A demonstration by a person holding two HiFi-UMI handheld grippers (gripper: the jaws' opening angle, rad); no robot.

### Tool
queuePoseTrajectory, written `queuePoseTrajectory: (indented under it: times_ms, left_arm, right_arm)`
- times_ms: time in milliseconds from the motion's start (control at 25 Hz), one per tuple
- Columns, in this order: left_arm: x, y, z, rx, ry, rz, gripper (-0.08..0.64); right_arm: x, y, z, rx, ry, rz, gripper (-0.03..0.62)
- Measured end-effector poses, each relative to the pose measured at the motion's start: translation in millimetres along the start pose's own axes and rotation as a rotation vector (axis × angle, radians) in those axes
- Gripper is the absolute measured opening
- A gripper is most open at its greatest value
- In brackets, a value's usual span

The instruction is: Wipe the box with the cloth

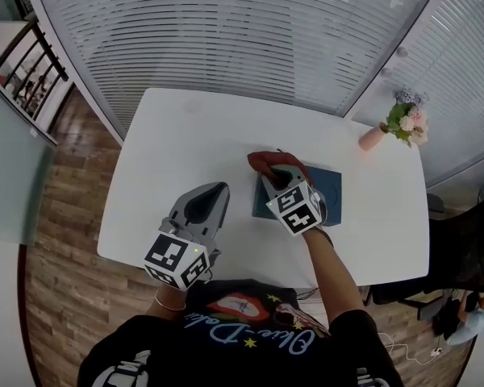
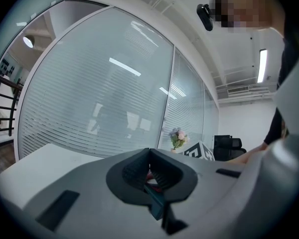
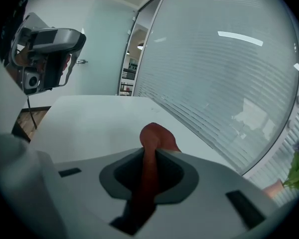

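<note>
White table in a room with blinds all round, and the flat dark blue box lay right of centre, long side running left-right, with the right gripper pinching the red cloth over its far-left corner, while the left gripper hung nearby, jaws pressed together on nothing.

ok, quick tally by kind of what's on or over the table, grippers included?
Cloth: 1, the red cloth, clamped in the right gripper
Box: 1, the blue box
Vase: 1, the pink vase of flowers
Grippers: 2, the left gripper shut on nothing
Total: 5
</note>
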State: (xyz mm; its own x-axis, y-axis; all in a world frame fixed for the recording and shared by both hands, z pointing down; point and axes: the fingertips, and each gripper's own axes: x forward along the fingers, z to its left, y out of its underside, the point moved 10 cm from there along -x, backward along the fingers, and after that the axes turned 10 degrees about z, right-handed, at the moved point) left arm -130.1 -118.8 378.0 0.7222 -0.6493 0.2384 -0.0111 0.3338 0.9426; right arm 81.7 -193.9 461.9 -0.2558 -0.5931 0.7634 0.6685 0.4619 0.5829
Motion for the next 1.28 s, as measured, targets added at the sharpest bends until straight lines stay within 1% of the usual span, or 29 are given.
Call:
queuePoseTrajectory:
  times_ms: [280, 440, 560, 680, 1000, 1120, 1280]
  left_arm:
    - [15.6, -5.6, -17.1, 0.005, 0.001, 0.019, 0.003]
    - [23.9, -5.7, -30.3, 0.000, 0.000, 0.030, 0.003]
    - [29.8, -7.5, -39.2, 0.005, 0.011, 0.035, 0.003]
    - [36.6, -10.0, -48.2, 0.015, 0.025, 0.043, 0.003]
    - [50.4, -15.2, -63.9, 0.035, 0.042, 0.049, 0.003]
    - [51.8, -16.4, -66.5, 0.043, 0.045, 0.048, 0.003]
    - [55.8, -16.8, -71.5, 0.048, 0.053, 0.048, 0.003]
  right_arm:
    - [-10.6, 18.3, -17.1, 0.008, 0.010, 0.018, 0.055]
    - [-18.0, 35.7, -27.5, -0.014, 0.041, 0.047, 0.055]
    - [-25.1, 52.2, -39.4, 0.031, 0.047, 0.059, 0.055]
    - [-31.8, 64.8, -48.1, 0.053, 0.046, 0.071, 0.055]
    - [-43.8, 84.4, -54.6, 0.088, 0.033, 0.036, 0.057]
    - [-49.8, 95.4, -60.0, 0.112, 0.053, 0.041, 0.057]
    - [-58.2, 115.7, -70.4, 0.122, 0.103, 0.074, 0.057]
